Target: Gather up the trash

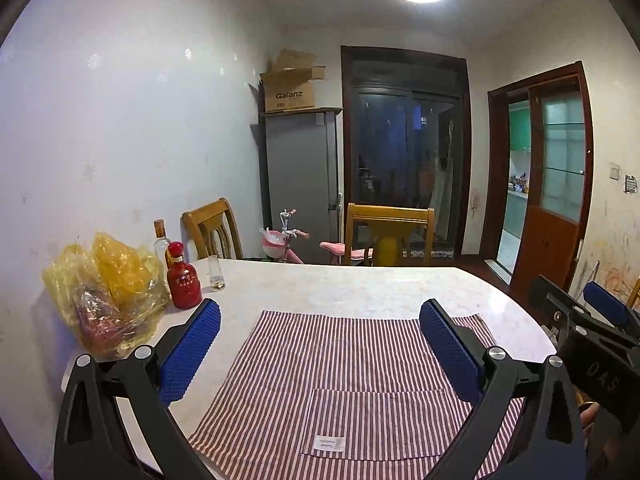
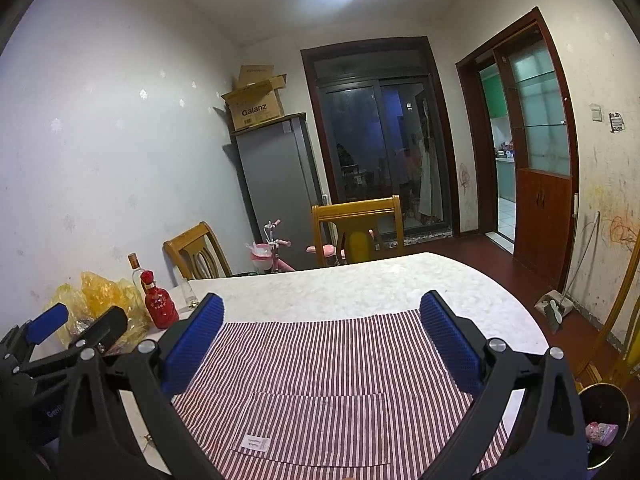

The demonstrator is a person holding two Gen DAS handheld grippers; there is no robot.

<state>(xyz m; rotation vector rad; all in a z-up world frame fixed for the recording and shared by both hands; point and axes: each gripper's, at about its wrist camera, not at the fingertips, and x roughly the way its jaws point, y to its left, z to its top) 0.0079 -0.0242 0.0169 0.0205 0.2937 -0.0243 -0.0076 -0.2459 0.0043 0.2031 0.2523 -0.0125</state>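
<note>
Crumpled yellow plastic bag (image 1: 102,292): left wrist view shows it left of the red ceramic bottle (image 1: 183,278); left gripper (image 1: 320,354) released. Right wrist view: bag (image 2: 102,300) left of bottle (image 2: 159,304); right gripper (image 2: 320,350) released. Probably light, soft, slippery; pinch gathered top folds.

Two matching handheld rigs, left tool (image 1: 320,320) and right tool (image 2: 322,316): chunky black plastic arms with triangular cutouts and shiny silver screws at the pivots. Bright blue fingers (image 1: 190,354) with a bumpy dotted grip texture. Raised "DAS" lettering on one black body.
</note>
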